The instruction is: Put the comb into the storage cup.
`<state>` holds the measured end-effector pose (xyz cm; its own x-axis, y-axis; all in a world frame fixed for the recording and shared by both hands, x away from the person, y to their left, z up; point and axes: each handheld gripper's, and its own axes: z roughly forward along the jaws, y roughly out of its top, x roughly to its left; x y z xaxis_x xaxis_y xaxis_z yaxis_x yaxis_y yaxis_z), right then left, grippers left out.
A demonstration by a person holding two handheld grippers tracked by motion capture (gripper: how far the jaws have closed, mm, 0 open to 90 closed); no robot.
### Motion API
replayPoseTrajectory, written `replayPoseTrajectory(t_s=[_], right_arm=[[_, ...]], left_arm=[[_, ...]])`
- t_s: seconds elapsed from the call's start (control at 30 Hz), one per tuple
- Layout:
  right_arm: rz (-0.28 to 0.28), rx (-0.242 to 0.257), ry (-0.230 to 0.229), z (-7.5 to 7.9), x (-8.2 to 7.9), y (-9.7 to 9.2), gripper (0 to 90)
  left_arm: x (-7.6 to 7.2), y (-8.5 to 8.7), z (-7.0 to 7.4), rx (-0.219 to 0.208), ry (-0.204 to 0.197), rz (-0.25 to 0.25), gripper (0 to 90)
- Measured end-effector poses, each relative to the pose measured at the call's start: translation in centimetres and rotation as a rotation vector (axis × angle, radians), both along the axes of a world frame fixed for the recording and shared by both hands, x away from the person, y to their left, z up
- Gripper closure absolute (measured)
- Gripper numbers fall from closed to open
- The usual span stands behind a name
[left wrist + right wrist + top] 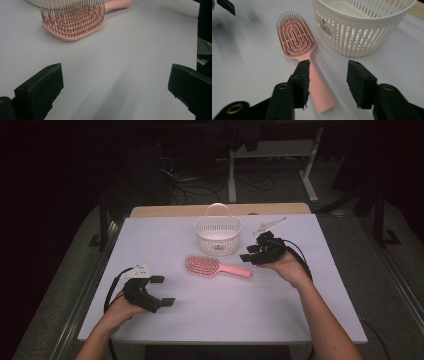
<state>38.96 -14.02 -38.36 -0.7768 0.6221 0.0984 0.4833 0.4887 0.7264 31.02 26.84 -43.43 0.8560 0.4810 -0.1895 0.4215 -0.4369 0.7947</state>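
- Spreading across most of the high view, the white table point(210, 315) carries everything; the brush serves as the landmark for the rest.
- Just beyond the brush's head stands the white slotted basket point(218, 236), upright, its handle raised; in the right gripper view point(362, 32) a label shows on its wall and its inside looks bare as far as can be seen.
- The right gripper point(252, 254) hangs just past the brush's handle tip, on the side away from the head, held in the person's right hand point(290, 267). Its jaws are spread with nothing between them; in the right gripper view point(328, 83) the handle runs under one of the jaws, and whether they touch cannot be told.
- The left gripper point(162, 291) sits well apart from the brush, on the near side of its head, held in the left hand point(120, 312). Its jaws are spread wide over bare table, as the left gripper view point(115, 85) shows.
- The pink brush point(215, 266) lies flat near the table's middle, bristles up, its head point(75, 21) toward the left gripper and its handle point(318, 90) toward the right one.
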Motion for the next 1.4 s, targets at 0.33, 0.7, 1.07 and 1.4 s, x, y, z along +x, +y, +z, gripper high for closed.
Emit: replayPoseTrajectory(t_s=[0.33, 0.7, 1.07, 1.4], right_arm=[[0.024, -0.031, 0.036, -0.9, 1.0, 0.5, 84.1], [0.055, -0.094, 0.065, -2.5, 2.1, 1.3, 88.6], [0.076, -0.140, 0.101, -4.7, 3.2, 2.2, 88.7], [0.104, -0.170, 0.110, -5.4, 3.2, 2.4, 88.7]], left_arm=[[0.0, 0.0, 0.0, -0.004, 0.000, 0.000, 0.0], [0.0, 0.0, 0.0, -0.004, 0.001, 0.001, 0.0], [0.0, 0.0, 0.0, -0.004, 0.000, 0.000, 0.0], [0.0, 0.0, 0.0, -0.003, 0.000, 0.001, 0.0]])
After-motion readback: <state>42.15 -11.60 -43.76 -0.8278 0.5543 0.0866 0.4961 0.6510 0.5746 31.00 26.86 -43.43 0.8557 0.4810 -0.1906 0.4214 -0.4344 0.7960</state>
